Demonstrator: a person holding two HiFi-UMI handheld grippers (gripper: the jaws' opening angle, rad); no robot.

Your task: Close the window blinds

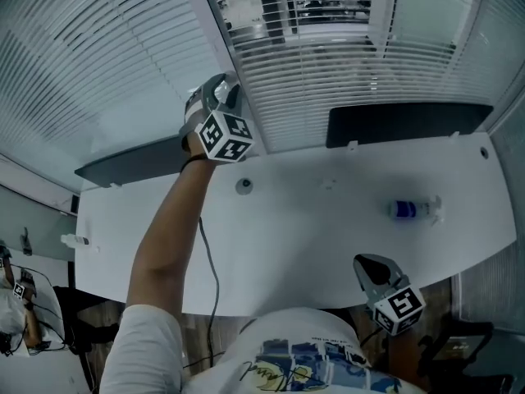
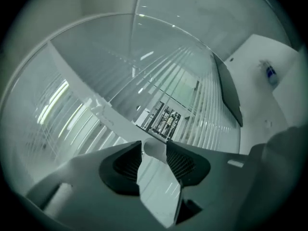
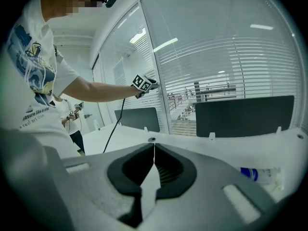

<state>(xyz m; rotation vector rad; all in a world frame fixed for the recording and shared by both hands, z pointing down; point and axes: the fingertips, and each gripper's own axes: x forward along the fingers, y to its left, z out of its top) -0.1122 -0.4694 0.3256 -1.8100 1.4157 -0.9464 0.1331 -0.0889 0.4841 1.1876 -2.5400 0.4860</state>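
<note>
Bottle on desk at right, blinds behind desk — panels along its back edge

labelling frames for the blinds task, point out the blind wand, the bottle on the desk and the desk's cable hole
blind wand (image 2: 154, 147): left gripper view, its rounded white end
bottle (image 1: 404, 210): head view, its blue label
cable hole (image 1: 244, 185): head view, its middle
</note>
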